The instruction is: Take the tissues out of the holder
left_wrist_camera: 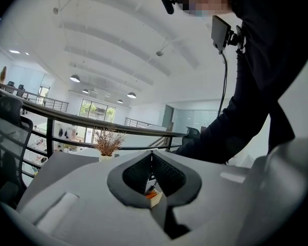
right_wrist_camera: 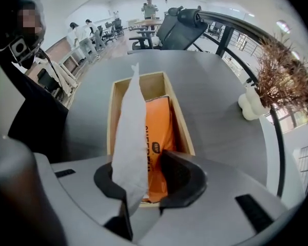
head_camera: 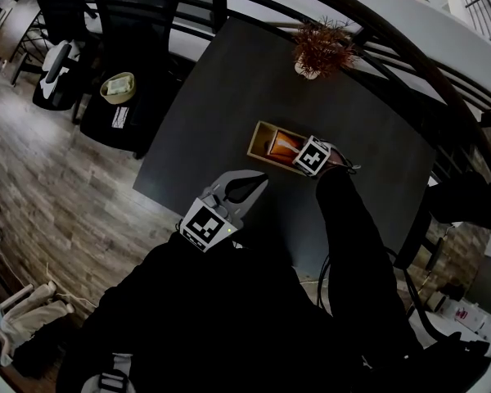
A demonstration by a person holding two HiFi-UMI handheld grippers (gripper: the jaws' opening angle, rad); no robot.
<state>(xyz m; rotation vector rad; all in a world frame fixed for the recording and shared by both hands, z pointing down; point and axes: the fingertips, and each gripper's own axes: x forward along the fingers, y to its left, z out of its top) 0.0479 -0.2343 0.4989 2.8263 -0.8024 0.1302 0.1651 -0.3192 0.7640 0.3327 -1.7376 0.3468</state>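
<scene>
Two grippers, right gripper above the wooden holder, jaws half apart (white tissue upright between them, against one pad), left gripper closed, empty

We see a dark grey bench carrying two things: a wooden holder lying open-topped near its middle, and a pale vase of dried twigs standing upright close to the far edge, well apart from it.

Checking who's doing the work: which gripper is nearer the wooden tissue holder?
Right. The right gripper is directly above the holder, a tissue between its jaws; the left gripper hangs apart from it, nearer the person.
</scene>
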